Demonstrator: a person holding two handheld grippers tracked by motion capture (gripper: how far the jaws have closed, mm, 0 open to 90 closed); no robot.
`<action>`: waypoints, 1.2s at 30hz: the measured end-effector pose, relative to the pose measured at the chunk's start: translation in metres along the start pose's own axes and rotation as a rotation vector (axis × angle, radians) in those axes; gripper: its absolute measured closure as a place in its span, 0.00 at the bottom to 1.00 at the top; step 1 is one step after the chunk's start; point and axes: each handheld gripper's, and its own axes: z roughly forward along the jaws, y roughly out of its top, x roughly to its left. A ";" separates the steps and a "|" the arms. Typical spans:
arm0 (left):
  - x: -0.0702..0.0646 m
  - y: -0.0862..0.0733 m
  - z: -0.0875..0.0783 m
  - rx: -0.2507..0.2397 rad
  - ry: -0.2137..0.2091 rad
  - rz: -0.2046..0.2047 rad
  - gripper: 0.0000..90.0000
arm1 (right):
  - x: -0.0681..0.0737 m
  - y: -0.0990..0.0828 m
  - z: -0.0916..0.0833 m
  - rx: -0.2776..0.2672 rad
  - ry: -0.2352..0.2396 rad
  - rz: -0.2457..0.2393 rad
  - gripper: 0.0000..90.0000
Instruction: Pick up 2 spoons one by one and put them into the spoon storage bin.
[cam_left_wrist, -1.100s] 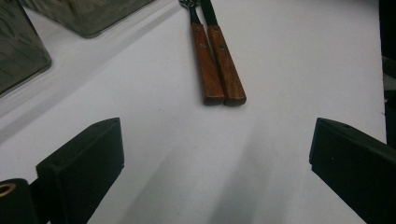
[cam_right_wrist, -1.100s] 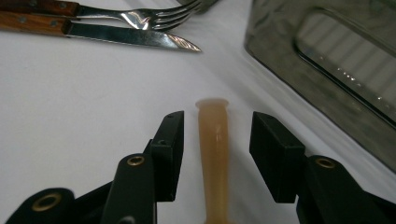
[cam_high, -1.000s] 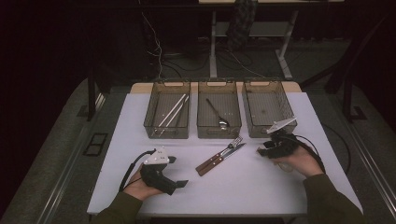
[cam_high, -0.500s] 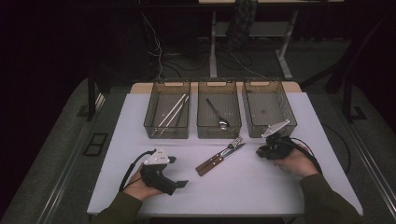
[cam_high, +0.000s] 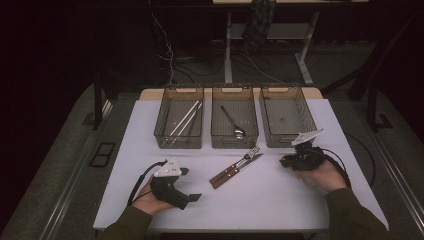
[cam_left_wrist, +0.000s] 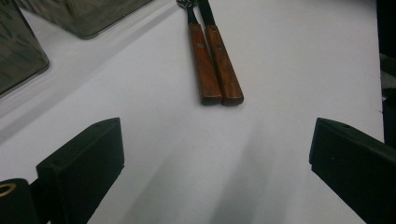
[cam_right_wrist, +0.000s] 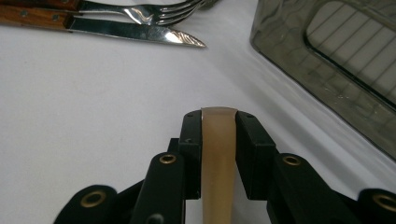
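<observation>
So the right tongs (cam_right_wrist: 218, 122) are clenched on a tan, flat strip (cam_right_wrist: 217, 154) that runs straight up between the jaws, long axis along the tongs, its top end aimed at the upper frame in the right gripper view. They've just been closing onto it. In the high view they sit at center right on the white counter (cam_high: 280, 200), near the right-hand bin (cam_high: 286, 116). The left tongs (cam_left_wrist: 215, 154) are released, jaws wide apart, facing the wooden-handled fork (cam_left_wrist: 201, 70) and knife (cam_left_wrist: 225, 70).
</observation>
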 end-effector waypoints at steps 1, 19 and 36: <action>0.000 0.000 0.000 0.000 0.001 0.000 0.02 | 0.000 0.000 -0.001 -0.005 0.001 0.006 0.81; 0.000 0.000 0.000 0.000 0.002 0.000 0.02 | 0.005 0.010 -0.024 -0.157 0.036 0.044 0.81; 0.000 0.000 0.000 0.002 0.002 0.001 0.02 | 0.005 0.044 -0.037 -0.312 0.067 0.074 0.81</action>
